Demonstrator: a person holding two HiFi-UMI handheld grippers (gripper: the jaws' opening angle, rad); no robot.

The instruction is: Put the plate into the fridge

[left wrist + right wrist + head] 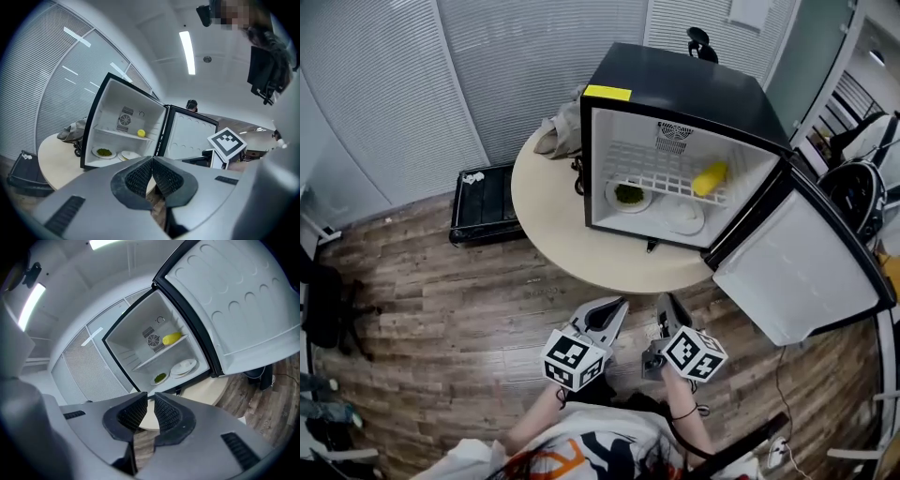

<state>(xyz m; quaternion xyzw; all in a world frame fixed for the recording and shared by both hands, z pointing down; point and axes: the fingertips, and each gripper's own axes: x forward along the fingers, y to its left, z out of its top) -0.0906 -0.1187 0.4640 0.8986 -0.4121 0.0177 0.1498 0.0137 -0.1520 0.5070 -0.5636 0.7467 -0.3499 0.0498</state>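
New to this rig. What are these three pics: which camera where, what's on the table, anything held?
No robot: a person holds a two-jaw gripper in each hand; the checkered cubes belong to them. The head view looks down from the person's head at the left gripper and right gripper. The other two cameras ride on the grippers, looking along their jaws. A round table carries a mini fridge, its door open. Inside: a plate with something green, empty white plates beside it, a yellow item on the shelf. Nothing is held: left jaws together, right jaws a narrow gap apart.
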